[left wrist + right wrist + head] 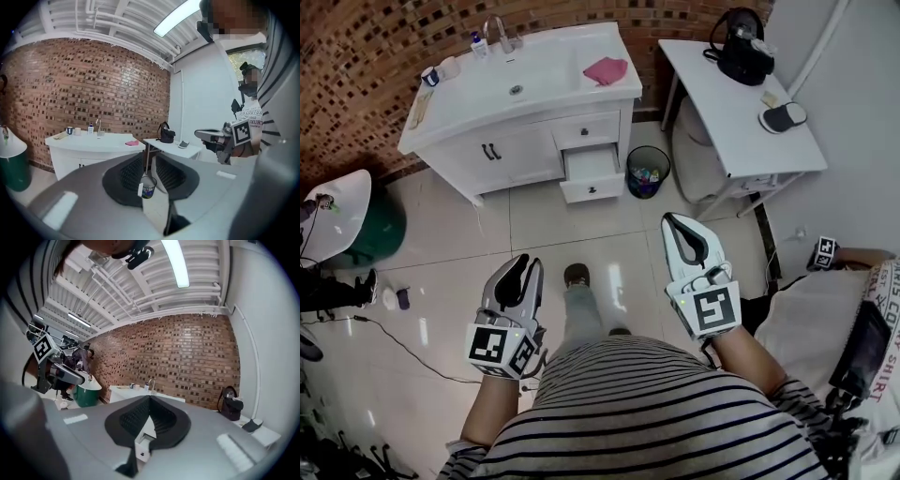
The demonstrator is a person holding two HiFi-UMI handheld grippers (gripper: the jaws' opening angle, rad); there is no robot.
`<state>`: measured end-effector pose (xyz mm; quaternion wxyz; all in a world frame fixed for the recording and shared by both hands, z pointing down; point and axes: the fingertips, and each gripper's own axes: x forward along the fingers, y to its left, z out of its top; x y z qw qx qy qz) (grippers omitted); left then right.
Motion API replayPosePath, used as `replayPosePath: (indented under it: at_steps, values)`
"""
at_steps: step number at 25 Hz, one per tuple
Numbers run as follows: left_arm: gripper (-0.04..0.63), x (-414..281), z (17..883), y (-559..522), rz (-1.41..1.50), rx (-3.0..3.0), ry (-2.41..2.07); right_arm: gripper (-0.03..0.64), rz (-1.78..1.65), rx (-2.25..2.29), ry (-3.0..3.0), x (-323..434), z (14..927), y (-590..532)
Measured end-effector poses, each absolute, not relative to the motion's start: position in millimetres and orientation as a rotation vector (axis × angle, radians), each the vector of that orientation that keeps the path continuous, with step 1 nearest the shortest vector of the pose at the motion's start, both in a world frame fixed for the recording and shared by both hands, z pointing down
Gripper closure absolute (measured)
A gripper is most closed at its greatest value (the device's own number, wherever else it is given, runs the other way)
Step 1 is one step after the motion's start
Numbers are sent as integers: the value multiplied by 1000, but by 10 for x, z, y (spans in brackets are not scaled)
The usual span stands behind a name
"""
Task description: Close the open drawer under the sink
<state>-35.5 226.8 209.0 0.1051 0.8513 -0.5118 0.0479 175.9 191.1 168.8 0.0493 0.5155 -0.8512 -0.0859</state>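
The white sink cabinet point(487, 155) stands against the brick wall, well ahead of me. On its right side one drawer point(592, 174) is pulled out, knob facing me; the drawer above it is closed. Both grippers hang at waist height over the tiled floor, far short of the cabinet and holding nothing. My left gripper point(525, 259) point(149, 157) has its tips a narrow gap apart. My right gripper point(669, 219) point(150, 398) is shut, tips meeting. In the right gripper view the open drawer point(143, 446) shows through the loop of the jaws.
A small black waste bin point(648, 172) point(148, 186) stands just right of the drawer. A white table point(741, 108) with a black bag point(742, 45) is at right. A pink cloth point(606, 70) lies on the counter. A green tub point(375, 230) and cables sit left; another person point(848, 323) is at right.
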Motion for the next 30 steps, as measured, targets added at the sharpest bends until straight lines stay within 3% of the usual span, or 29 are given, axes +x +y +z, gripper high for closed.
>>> replayPosePath:
  at_steps: [20, 30]
  values:
    - [511, -1177, 2261, -471, 142, 2554, -1389, 617, -129, 1664, -2463, 785, 1856, -694]
    - [535, -1129, 2786, -1213, 125, 2479, -1415, 617, -111, 1671, -2423, 774, 2297, -1359]
